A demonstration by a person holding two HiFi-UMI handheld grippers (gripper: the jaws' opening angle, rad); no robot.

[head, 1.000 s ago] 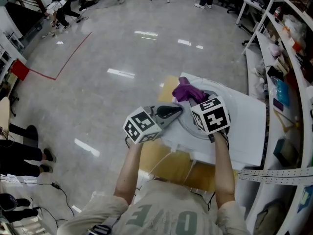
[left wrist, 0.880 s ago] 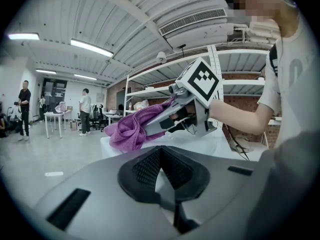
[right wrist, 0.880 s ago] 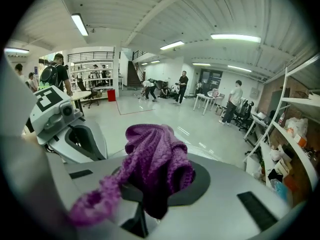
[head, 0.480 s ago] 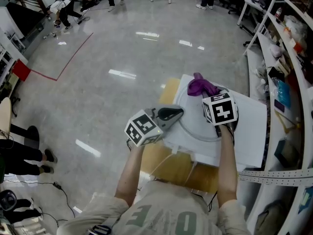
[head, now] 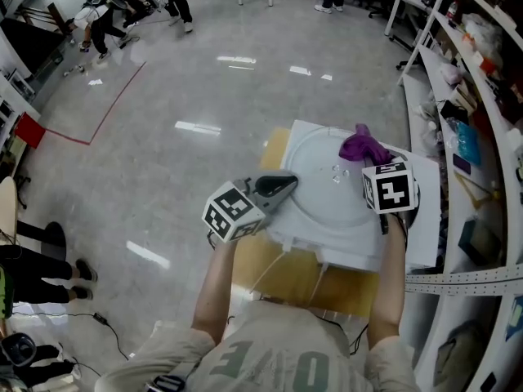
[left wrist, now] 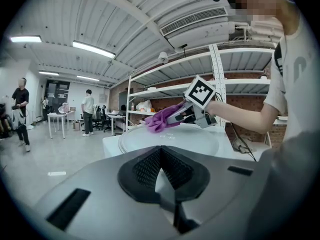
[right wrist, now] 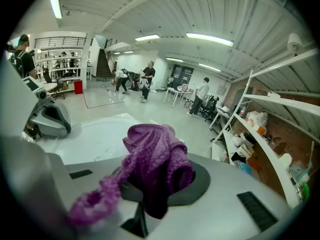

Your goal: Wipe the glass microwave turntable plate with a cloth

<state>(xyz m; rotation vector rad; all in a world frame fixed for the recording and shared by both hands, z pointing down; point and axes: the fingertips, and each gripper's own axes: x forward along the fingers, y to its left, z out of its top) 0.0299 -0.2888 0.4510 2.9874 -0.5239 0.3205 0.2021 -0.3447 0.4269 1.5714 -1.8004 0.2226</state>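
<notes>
Pinching the purple cloth (head: 359, 147), the right gripper (head: 369, 162) may shove the glass plate (head: 319, 190) off the tabletop (head: 421, 237), because the left gripper (head: 282, 188), pressed together, holds nothing.

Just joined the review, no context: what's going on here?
A person is wiping a glass turntable plate with two handheld grippers. The right gripper is shut on a purple cloth, which sits at the plate's far right edge. The left gripper is clamped on the plate's near-left rim, apparently steadying it. The plate lies flat on a white board.
</notes>
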